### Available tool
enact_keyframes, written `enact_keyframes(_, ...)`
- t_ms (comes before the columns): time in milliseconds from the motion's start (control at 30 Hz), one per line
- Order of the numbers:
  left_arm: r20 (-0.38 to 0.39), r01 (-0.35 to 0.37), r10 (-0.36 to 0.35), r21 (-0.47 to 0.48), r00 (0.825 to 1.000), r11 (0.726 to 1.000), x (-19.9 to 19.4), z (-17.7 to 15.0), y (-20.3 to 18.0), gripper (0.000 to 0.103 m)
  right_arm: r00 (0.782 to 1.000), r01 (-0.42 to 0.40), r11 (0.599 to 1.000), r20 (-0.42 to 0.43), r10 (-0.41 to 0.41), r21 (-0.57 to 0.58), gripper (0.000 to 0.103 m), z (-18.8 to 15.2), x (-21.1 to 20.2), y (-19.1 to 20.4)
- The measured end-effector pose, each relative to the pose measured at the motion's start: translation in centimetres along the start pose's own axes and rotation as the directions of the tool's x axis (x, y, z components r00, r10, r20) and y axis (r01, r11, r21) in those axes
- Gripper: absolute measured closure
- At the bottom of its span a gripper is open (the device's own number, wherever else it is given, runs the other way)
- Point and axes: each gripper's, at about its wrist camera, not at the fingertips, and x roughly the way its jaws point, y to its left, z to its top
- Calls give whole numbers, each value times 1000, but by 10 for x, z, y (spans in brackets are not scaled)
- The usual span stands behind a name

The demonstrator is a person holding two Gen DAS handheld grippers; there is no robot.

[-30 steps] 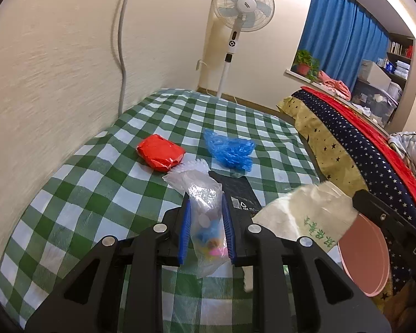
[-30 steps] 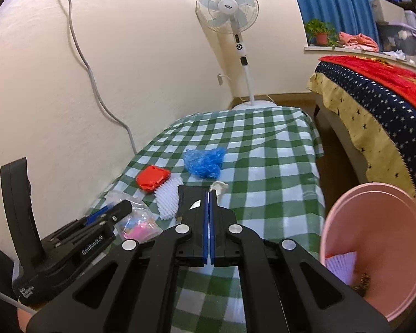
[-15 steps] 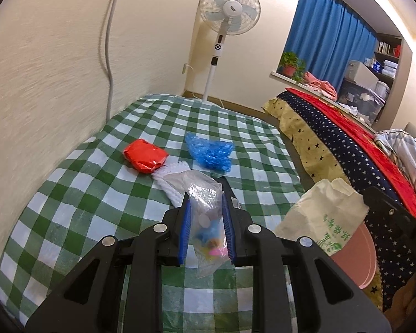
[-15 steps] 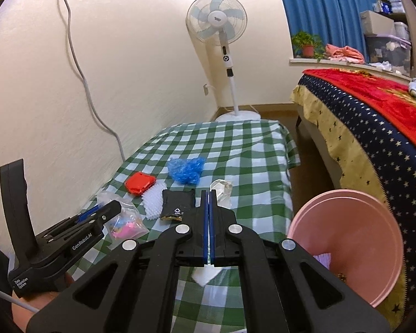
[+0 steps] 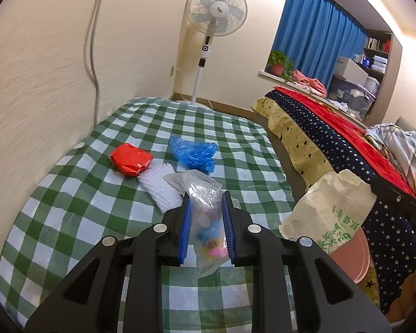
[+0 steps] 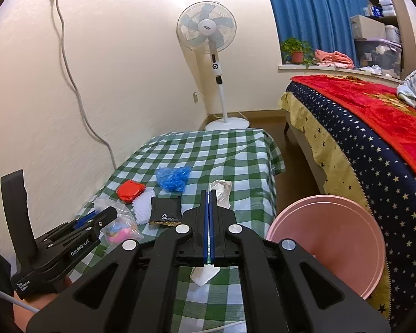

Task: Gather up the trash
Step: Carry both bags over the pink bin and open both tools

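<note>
a clear plastic bag (image 5: 206, 219) with small pink and blue bits inside is clamped between the blue pads of the left gripper (image 5: 207, 212) and is held lifted over the green checked tablecloth (image 5: 69, 213), while a crumpled white paper bag (image 5: 330, 213) with green print is pinched flat in the fully closed right gripper (image 6: 208, 194). on the cloth beyond are seen a white foam net (image 5: 159, 187), touched by a red wrapper (image 5: 130, 159), a blue plastic bag (image 5: 192, 152) and a black packet (image 6: 165, 211). a pink bin (image 6: 335, 236) is set beside the table, next to a bed (image 6: 374, 138), with a standing fan (image 6: 208, 30) by the wall.
</note>
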Motion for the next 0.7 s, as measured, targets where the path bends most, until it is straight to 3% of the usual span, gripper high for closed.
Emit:
enact_keyframes(400, -3, 79, -79, 73, 997, 994, 9, -1, -40, 82, 997, 72, 997, 28, -73, 30, 103, 12, -24, -31)
enact_keyframes(700, -18, 179, -178, 151, 984, 972, 16, -4, -87, 82, 988, 147, 987, 28, -149, 67, 103, 15, -39, -62)
